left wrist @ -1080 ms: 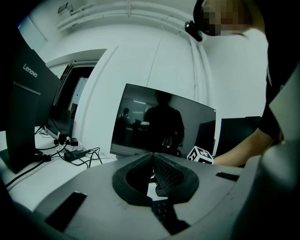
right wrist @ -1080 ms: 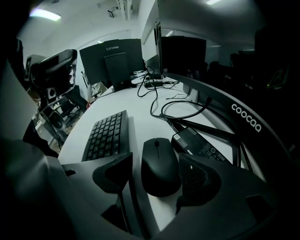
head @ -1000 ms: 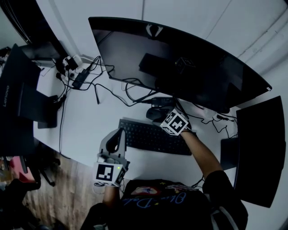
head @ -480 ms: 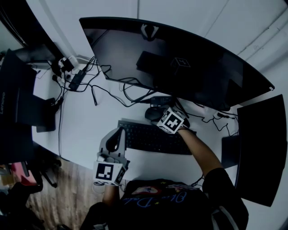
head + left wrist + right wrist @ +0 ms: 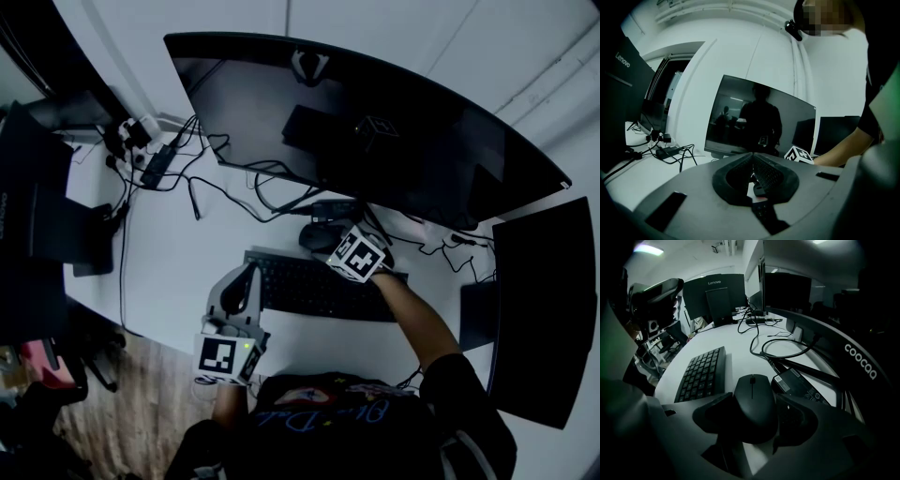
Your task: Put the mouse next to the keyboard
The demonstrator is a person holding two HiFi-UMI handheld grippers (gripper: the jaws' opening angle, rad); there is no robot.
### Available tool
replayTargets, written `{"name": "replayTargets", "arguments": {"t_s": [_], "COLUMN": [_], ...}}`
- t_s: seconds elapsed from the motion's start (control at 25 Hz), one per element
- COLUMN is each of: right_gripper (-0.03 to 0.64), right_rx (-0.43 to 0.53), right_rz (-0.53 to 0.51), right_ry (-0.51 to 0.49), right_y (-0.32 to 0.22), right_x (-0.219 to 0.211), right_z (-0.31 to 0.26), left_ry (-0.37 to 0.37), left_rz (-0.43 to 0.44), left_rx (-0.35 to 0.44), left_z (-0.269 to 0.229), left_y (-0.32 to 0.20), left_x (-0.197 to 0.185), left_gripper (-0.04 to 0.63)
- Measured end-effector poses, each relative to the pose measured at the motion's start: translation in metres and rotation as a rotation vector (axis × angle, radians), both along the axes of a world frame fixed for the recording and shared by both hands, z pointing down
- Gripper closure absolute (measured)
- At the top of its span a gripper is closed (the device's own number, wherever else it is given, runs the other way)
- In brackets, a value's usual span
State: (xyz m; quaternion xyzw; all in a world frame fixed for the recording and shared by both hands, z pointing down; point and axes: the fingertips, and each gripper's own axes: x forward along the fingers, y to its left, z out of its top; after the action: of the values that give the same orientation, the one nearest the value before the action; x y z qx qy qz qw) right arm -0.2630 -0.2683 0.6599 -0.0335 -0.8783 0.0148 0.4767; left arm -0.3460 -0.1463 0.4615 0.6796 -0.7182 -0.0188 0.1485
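Grips the black mouse (image 5: 751, 392) in the right tongs (image 5: 751, 414), pressed to its sides, on the counter (image 5: 736, 357) behind the keyboard (image 5: 701, 373), beside a power adapter (image 5: 797, 385); left tongs (image 5: 753, 157) pinched together, empty. Best to lift clear of the cables (image 5: 780, 350), then set down flat alongside the keyboard

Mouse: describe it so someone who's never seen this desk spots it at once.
Under the big curved monitor, just beyond the keyboard, lies the mouse. It's the rounded black shape between the right gripper's fingers; the power brick beside it is flat and rectangular.
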Motion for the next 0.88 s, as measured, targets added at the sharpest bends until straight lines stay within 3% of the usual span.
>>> {"name": "replayTargets", "arguments": {"t_s": [0.52,0.88], "right_gripper": [0.347,0.347], "right_rx": [0.039,0.069], "right_rz": [0.114,0.262], "right_ry": [-0.164,-0.276], "right_y": [0.008,0.014], "right_x": [0.014,0.035], "right_z": [-0.063,-0.103], "left_ry": [0.003,-0.011], "left_rz": [0.055,0.134], "left_rx": [0.030,0.044], "left_z": [-0.006,-0.009], "left_y": [-0.001,-0.009], "left_x": [0.012,0.024], "left_gripper": [0.592,0.593]}}
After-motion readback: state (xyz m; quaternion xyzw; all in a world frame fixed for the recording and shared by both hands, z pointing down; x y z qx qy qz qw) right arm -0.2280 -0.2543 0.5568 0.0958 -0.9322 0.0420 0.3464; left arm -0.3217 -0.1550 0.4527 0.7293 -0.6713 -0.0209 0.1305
